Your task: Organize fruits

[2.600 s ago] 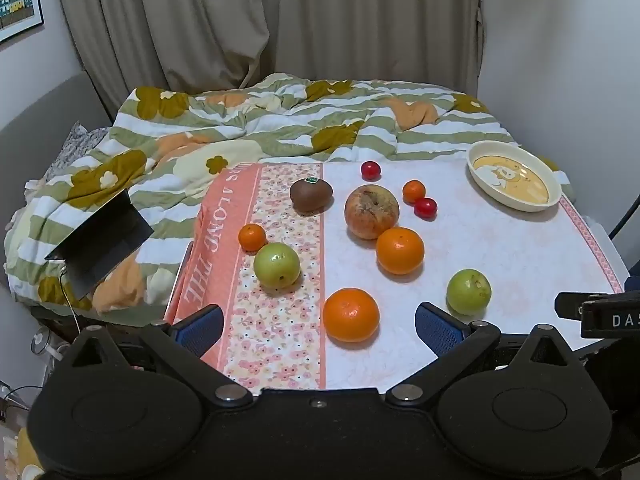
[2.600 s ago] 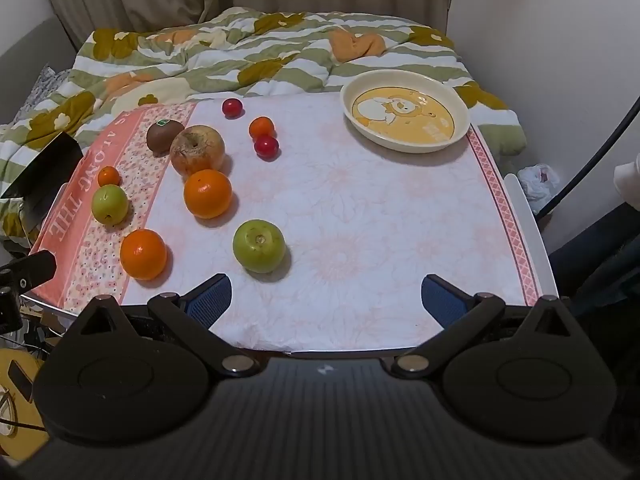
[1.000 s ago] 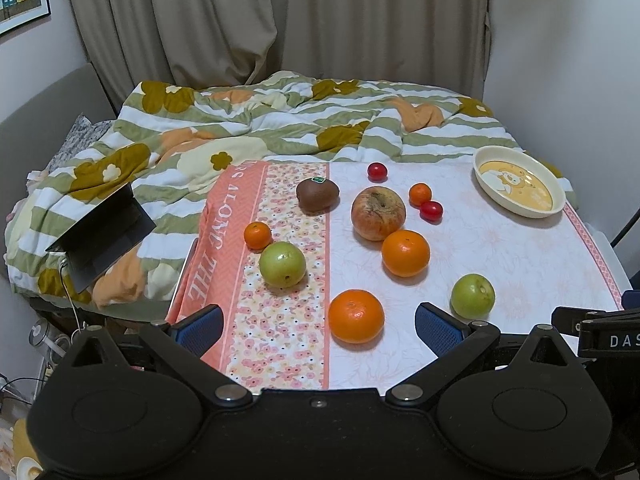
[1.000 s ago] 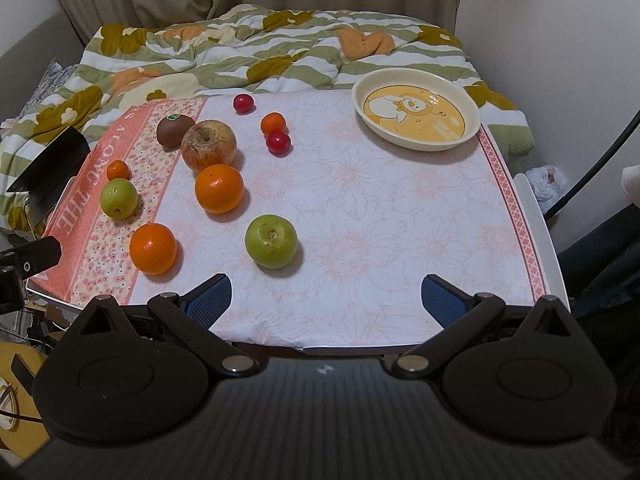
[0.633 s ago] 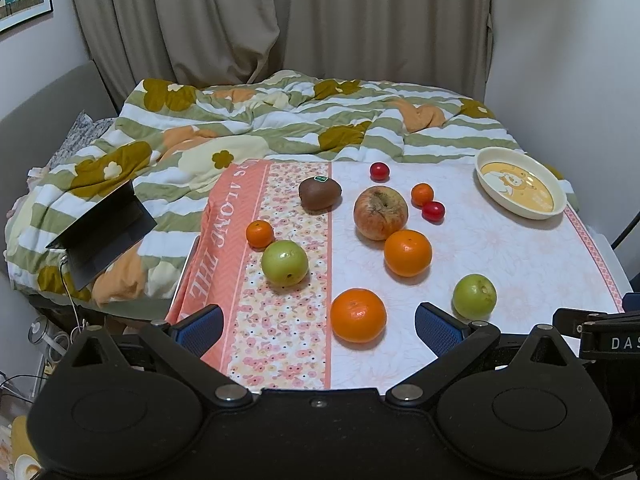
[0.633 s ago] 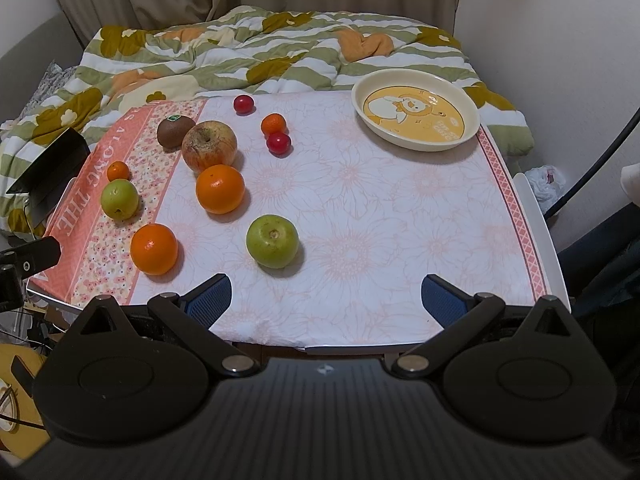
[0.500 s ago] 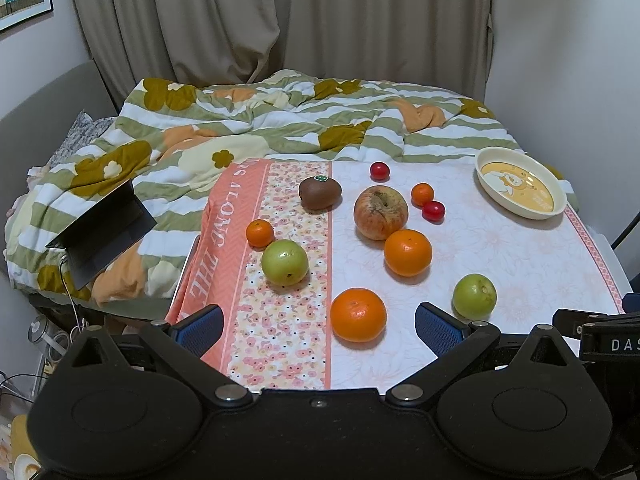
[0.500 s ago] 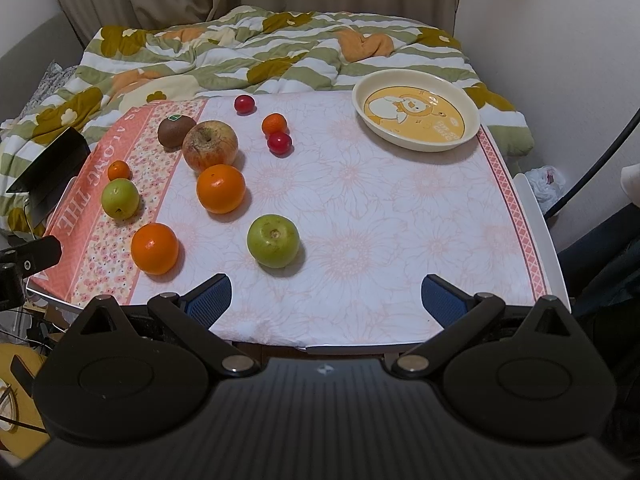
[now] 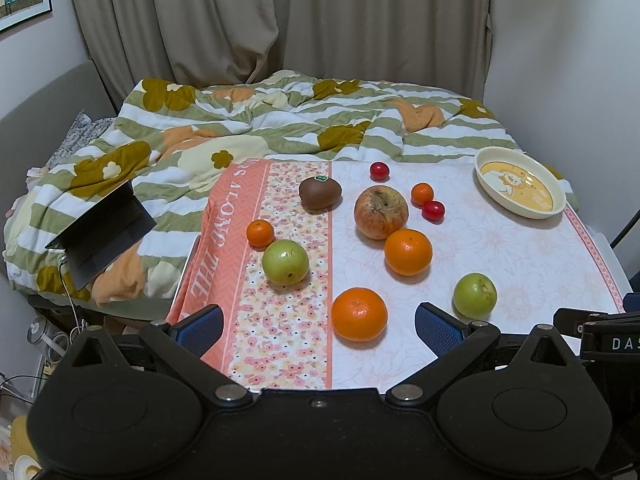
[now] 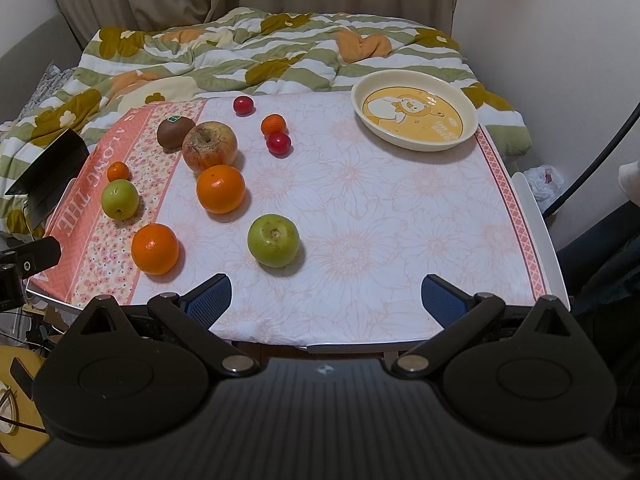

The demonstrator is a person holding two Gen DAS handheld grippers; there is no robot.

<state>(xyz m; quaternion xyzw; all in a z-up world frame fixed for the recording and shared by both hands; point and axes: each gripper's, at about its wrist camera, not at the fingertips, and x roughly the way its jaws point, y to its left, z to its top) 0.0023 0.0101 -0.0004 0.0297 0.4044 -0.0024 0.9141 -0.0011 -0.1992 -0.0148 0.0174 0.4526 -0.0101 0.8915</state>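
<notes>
At the near edge of the table, both tools hung over the cloth with nothing between their blue pads: the left gripper had its jaws spread wide, and the right gripper was spread just as wide and equally empty.

Taking the red apple as the landmark, the nearest fruit was an orange, well in front of the apple and lying between the left gripper's fingers in that view, though not touched by them. A green apple sat in front of the red apple and off to its right. Another green apple lay in front and to its left, on the flowered strip of the cloth, with a small tangerine just beside it. A second orange rested just in front of the red apple. A kiwi lay close behind it to the left. To its right were a small orange fruit and a red cherry tomato, near each other. Another cherry tomato lay behind the red apple. Far to its right, at the back corner, stood the empty yellow-bottomed dish.
</notes>
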